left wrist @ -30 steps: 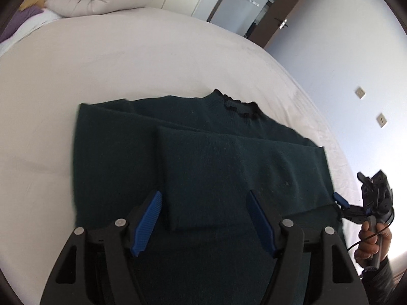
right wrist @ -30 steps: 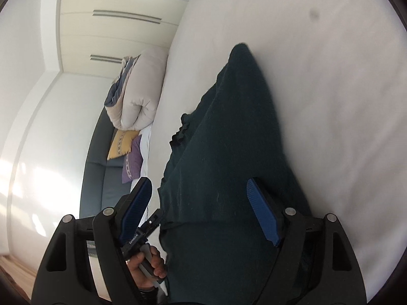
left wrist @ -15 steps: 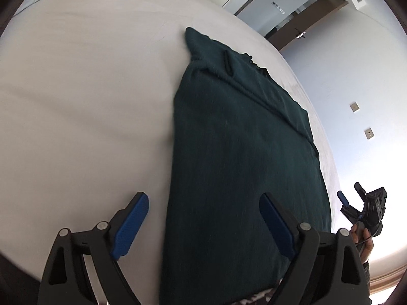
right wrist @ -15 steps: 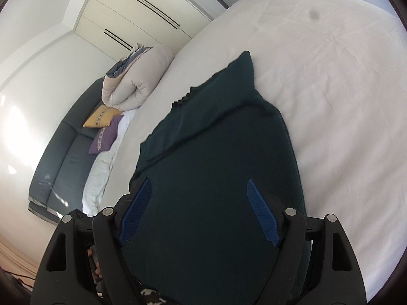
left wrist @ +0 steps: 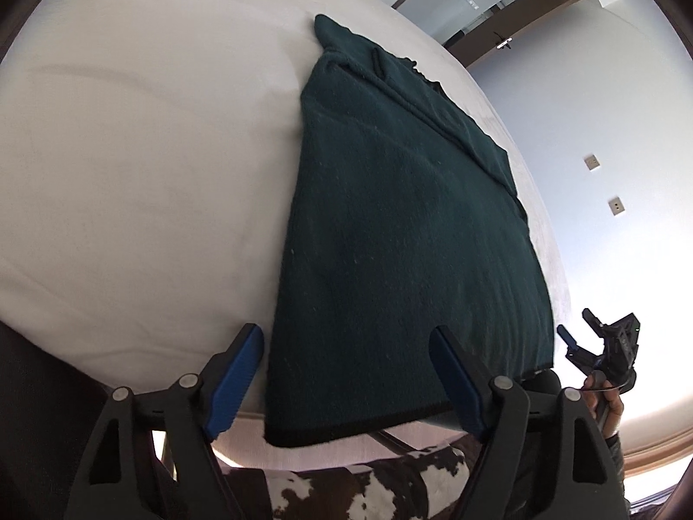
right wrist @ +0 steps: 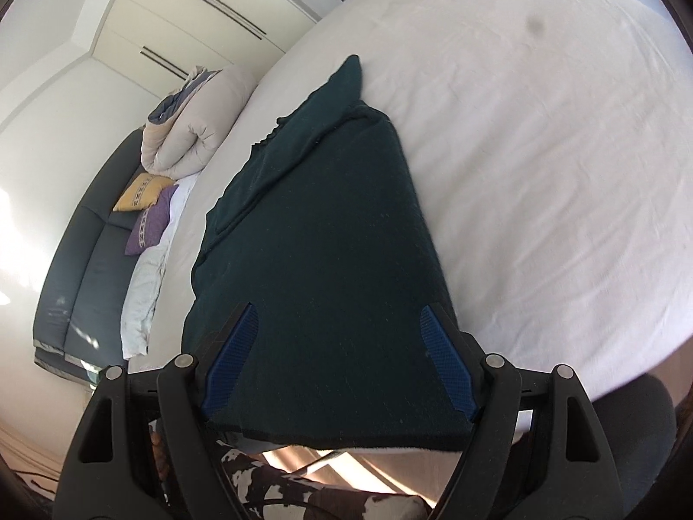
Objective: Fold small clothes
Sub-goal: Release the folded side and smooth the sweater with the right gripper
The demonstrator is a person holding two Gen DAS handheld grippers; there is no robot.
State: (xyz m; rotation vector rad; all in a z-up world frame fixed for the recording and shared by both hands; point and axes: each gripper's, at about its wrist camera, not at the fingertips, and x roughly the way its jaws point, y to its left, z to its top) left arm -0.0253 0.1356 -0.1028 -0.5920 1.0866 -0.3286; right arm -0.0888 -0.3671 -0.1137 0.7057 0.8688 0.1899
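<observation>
No readable text, label or number appears in either view.

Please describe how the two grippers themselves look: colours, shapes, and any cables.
Each gripper, left and right, has a black angular frame with silver rivets and two long fingers faced with textured blue pads. A thin black cable loops by the right hand.

The near hem of the dark green knitted sweater (right wrist: 320,234) hangs over the edge of the white bed sheet (right wrist: 541,164) so its underside is hidden, and the patterned brown-and-white fabric (left wrist: 368,489) below is cut off by the picture's bottom edge.
</observation>
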